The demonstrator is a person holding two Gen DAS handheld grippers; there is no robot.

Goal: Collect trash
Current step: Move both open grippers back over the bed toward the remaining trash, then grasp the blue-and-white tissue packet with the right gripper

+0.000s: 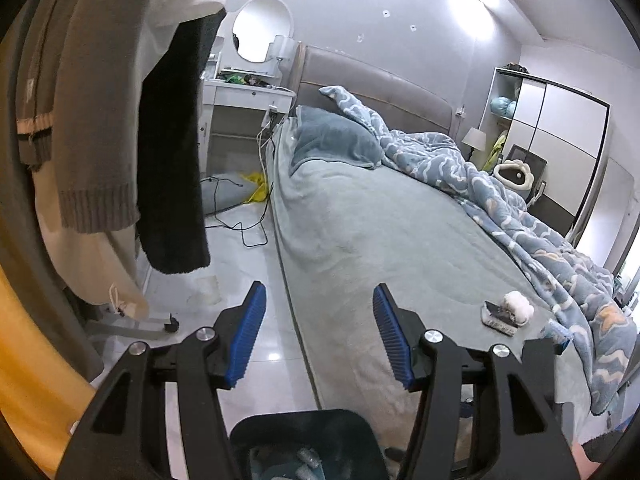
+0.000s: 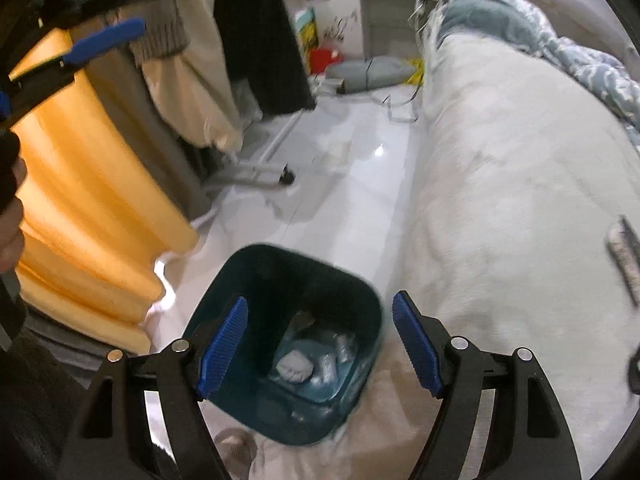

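A glossy white tiled floor is running between a bed under a pale grey-blue sheet and a rail of hanging clothes, with an orange curtain falling beside them; a rumpled blue patterned duvet is lying along the far side of the mattress, a blue-grey pillow is resting by the padded headboard, and a white dressing table with a round mirror is standing in the corner, black cables trailing on the floor below it.

The left gripper is hanging over the bed's edge with its blue pads spread apart and nothing between them, touching nothing; the right gripper is pointing steeply down above the bin, its pads likewise standing wide apart and empty; the right view is blurred.

A dark teal waste bin is sitting on the floor just beside the bed; inside it, crumpled white paper and clear plastic wrappers are lying at the bottom. On the sheet, near the duvet's edge, a crumpled white tissue is resting against a small flat packet, well apart from both tools.
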